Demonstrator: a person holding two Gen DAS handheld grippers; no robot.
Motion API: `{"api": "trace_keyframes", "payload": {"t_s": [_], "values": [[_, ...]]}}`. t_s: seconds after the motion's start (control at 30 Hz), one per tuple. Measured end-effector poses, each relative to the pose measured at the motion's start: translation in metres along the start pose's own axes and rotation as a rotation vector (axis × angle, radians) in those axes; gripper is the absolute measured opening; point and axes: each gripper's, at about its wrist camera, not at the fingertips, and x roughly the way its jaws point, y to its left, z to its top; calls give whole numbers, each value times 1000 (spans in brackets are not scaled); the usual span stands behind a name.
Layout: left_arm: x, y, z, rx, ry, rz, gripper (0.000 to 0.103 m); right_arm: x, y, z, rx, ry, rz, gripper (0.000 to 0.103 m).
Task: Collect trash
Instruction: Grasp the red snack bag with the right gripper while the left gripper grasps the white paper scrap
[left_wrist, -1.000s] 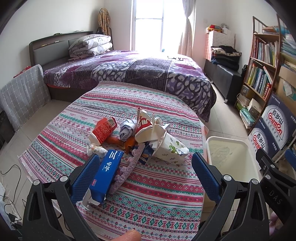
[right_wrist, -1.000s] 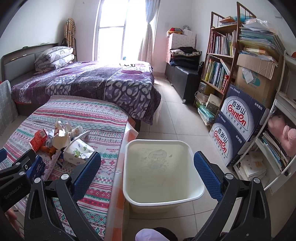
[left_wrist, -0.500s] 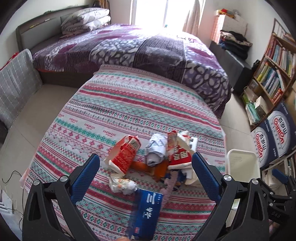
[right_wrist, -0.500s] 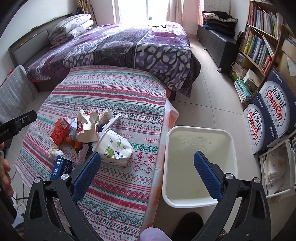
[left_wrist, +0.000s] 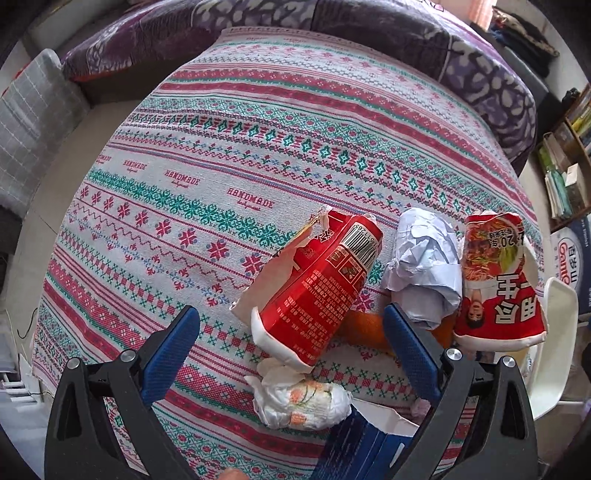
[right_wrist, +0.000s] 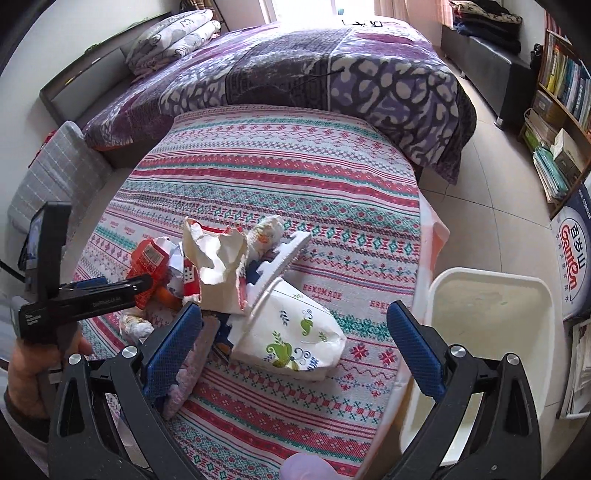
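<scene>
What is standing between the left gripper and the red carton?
Nothing visible. The left gripper is open, and the red carton lies directly between its jaws on the cloth. A tissue wad sits nearer the camera, below the carton, not blocking it.

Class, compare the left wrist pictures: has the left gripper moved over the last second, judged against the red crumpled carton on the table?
Yes. The left gripper has moved forward and down toward the red crumpled carton, which now lies between its open jaws.
</scene>
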Motion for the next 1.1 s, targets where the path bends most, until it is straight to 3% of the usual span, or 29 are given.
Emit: {"api": "trace_keyframes", "payload": {"t_s": [0.07, 0.1, 0.17, 0.27, 0.57, 0.6, 0.63, 0.7, 0.77, 0.8, 0.93, 1.1], "values": [[13, 1, 1, 13, 34, 14, 75, 8, 7, 5, -1, 9, 10, 96], [16, 3, 0, 5, 41, -1, 71, 13, 11, 6, 1, 15, 15, 96], [15, 9, 1, -31, 39, -49, 54, 20, 16, 10, 5, 29, 36, 96], [4, 19, 2, -68, 10, -79, 45, 29, 27, 15, 6, 36, 54, 96], [-59, 37, 5, -130, -169, -77, 43, 54, 58, 15, -53, 67, 35, 93], [-62, 37, 5, -134, -177, -80, 43, 59, 60, 14, -57, 85, 38, 81], [-64, 34, 3, -136, -181, -82, 43, 64, 61, 13, -57, 107, 45, 59], [-66, 33, 0, -128, -181, -74, 43, 69, 60, 11, -55, 112, 32, 37], [-65, 33, -3, -118, -178, -62, 43, 67, 59, 12, -37, 105, 72, 34], [-64, 33, -2, -118, -176, -61, 43, 63, 57, 14, -26, 95, 87, 26], [-72, 38, -5, -137, -209, -69, 43, 40, 55, 20, -6, 10, 144, 25], [-91, 37, -4, -161, -300, -64, 43, 7, 52, 25, -14, -127, 108, 25]]}}
